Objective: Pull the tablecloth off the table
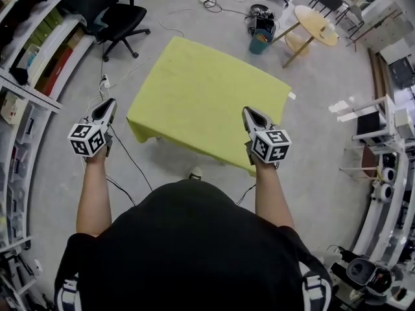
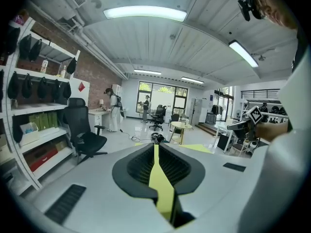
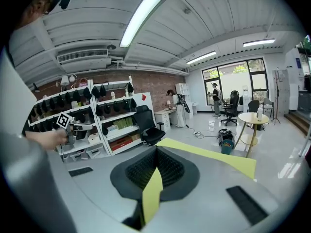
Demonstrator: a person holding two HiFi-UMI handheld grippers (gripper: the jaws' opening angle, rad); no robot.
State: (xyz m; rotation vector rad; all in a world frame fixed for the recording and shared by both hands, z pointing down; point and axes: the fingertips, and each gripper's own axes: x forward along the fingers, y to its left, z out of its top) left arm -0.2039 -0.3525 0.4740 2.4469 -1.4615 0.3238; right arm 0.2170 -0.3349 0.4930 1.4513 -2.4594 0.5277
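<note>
tablecloth [image 1: 207,96] covers the table flat, dead ahead, long edge facing the person; right gripper [image 1: 248,111] hangs over that near edge, so it's closer; left gripper [image 1: 111,102] sits just off the left corner, over grey floor [image 1: 311,141]; both jaws pressed together, nothing pinched imo; office chair [image 1: 120,18] and round table [image 1: 314,24] beyond

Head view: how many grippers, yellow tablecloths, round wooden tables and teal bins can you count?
Grippers: 2, the left gripper and the right gripper
Yellow tablecloth: 1
Round wooden table: 1
Teal bin: 1
Total: 5
</note>
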